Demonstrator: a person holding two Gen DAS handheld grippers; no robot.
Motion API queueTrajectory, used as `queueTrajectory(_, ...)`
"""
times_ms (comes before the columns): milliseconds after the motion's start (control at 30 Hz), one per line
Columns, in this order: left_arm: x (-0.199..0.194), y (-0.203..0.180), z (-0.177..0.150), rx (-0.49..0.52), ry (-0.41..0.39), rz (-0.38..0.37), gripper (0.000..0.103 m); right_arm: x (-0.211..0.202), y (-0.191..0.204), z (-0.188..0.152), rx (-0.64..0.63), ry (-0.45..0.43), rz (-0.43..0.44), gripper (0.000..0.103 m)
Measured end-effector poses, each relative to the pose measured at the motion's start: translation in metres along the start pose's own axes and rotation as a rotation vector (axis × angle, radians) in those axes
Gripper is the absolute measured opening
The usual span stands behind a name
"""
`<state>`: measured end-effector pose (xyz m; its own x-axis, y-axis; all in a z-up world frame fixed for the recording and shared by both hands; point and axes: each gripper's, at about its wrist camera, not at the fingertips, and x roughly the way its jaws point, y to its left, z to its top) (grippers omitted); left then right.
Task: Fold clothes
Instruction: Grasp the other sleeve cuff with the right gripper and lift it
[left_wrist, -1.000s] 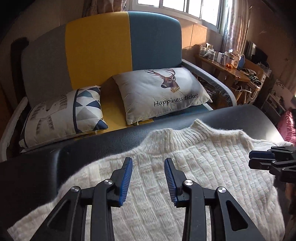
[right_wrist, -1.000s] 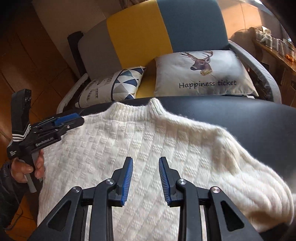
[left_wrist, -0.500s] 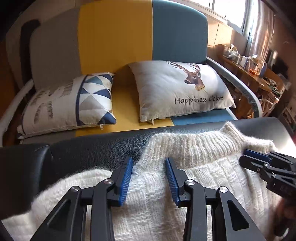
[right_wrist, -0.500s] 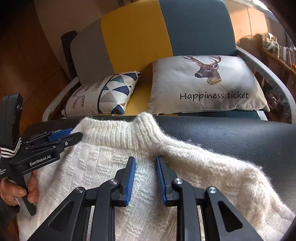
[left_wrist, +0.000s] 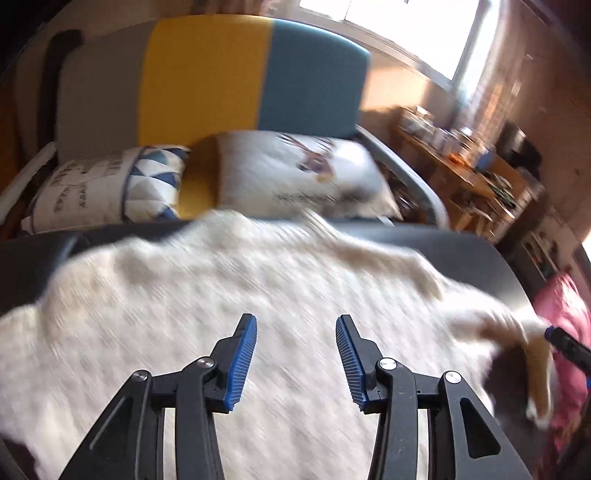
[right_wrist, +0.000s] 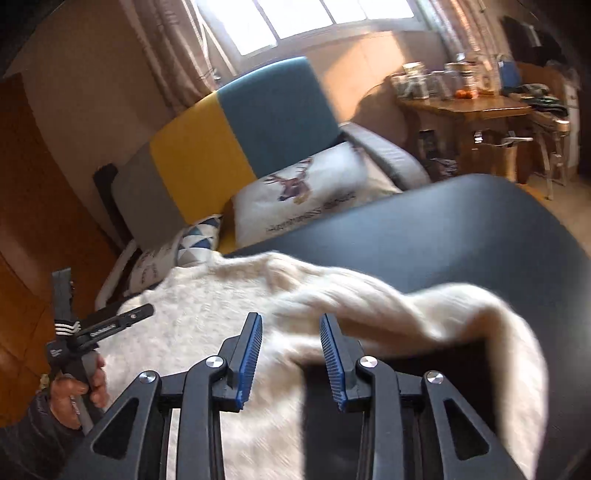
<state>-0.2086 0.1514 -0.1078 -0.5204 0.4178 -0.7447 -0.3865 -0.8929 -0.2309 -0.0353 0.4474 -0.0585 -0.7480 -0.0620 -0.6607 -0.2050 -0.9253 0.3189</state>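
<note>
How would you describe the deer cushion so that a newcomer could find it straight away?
Find the sofa with the grey, yellow and blue back, behind the black table. Two cushions lie on its seat; the deer cushion is under the blue panel. The other cushion has blue triangles.

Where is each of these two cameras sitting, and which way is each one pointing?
Left wrist: rides on the left gripper, looking along its open fingers over the white sweater toward the sofa.
Right wrist: rides on the right gripper, angled across the sleeve and black table; the person's hand shows, holding the other gripper.
Shared: sweater, sofa, deer pillow.
</note>
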Motion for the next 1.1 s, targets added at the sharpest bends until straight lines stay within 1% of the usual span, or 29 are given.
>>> queueTrajectory(33, -0.002, -0.015, -0.012, 0.025, 0.012, -0.017, 0.046, -0.021, -0.014, -0.014, 0.000, -0.007, -0.068, 0.034)
queueTrajectory(100, -0.004, -0.045, -0.033, 0.074, 0.040, -0.059, 0.046, -0.051, -0.036, -0.042, -0.002, -0.002, -0.171, 0.034)
queueTrajectory(133, -0.004, -0.058, -0.040, 0.095, 0.052, -0.080, 0.046, -0.060, -0.046, -0.055, 0.006, 0.012, -0.225, 0.034)
queueTrajectory(200, -0.003, -0.086, -0.049, 0.149, 0.064, -0.090, 0.046, -0.067, -0.066, -0.075, 0.040, 0.048, -0.287, 0.034)
queueTrajectory(267, 0.000, -0.108, -0.054, 0.196, 0.066, -0.082, 0.046, -0.064, -0.083, -0.088, 0.083, 0.070, -0.305, 0.034)
queueTrajectory(300, 0.003, -0.114, -0.055, 0.202, 0.073, -0.074, 0.046, -0.062, -0.091, -0.094, 0.104, 0.081, -0.311, 0.034)
queueTrajectory(367, 0.012, -0.118, -0.056, 0.196, 0.097, -0.055, 0.046, -0.052, -0.102, -0.103, 0.146, 0.093, -0.284, 0.034)
queueTrajectory(433, 0.020, -0.116, -0.057, 0.177, 0.123, -0.039, 0.046, -0.040, -0.106, -0.106, 0.156, 0.107, -0.272, 0.034)
queueTrajectory(533, 0.028, -0.111, -0.060, 0.146, 0.139, -0.027, 0.046, -0.030, -0.109, -0.110, 0.174, 0.081, -0.266, 0.034)
queueTrajectory(567, 0.027, -0.112, -0.062, 0.155, 0.129, -0.024, 0.046, -0.029, -0.109, -0.110, 0.176, 0.076, -0.275, 0.026)
queueTrajectory(600, 0.027, -0.116, -0.065, 0.185, 0.120, -0.009, 0.046, -0.029, -0.110, -0.109, 0.177, 0.074, -0.288, 0.013)
queueTrajectory(633, 0.027, -0.121, -0.068, 0.227, 0.112, 0.013, 0.044, -0.029, -0.110, -0.108, 0.173, 0.079, -0.294, 0.007)
queueTrajectory(700, 0.025, -0.131, -0.069, 0.288, 0.102, 0.021, 0.011, -0.030, -0.111, -0.104, 0.162, 0.094, -0.300, 0.007)
queueTrajectory(733, 0.025, -0.135, -0.067, 0.312, 0.101, 0.025, 0.009, -0.031, -0.112, -0.103, 0.157, 0.101, -0.304, 0.007)
queueTrajectory(767, 0.028, -0.137, -0.066, 0.330, 0.105, 0.036, 0.008, -0.034, -0.109, -0.099, 0.122, 0.106, -0.325, 0.007)
queueTrajectory(833, 0.037, -0.136, -0.064, 0.345, 0.131, 0.042, 0.007, -0.042, -0.104, -0.086, 0.034, 0.109, -0.389, 0.006)
queueTrajectory(933, 0.038, -0.136, -0.067, 0.382, 0.125, 0.042, 0.007, -0.057, -0.108, -0.058, -0.057, 0.112, -0.487, 0.006)
queueTrajectory(1033, 0.039, -0.140, -0.071, 0.431, 0.122, 0.057, 0.006, -0.072, -0.126, -0.023, -0.085, 0.118, -0.557, 0.006)
queueTrajectory(1100, 0.041, -0.139, -0.069, 0.430, 0.132, 0.044, 0.006, -0.076, -0.138, -0.001, -0.089, 0.134, -0.582, 0.006)
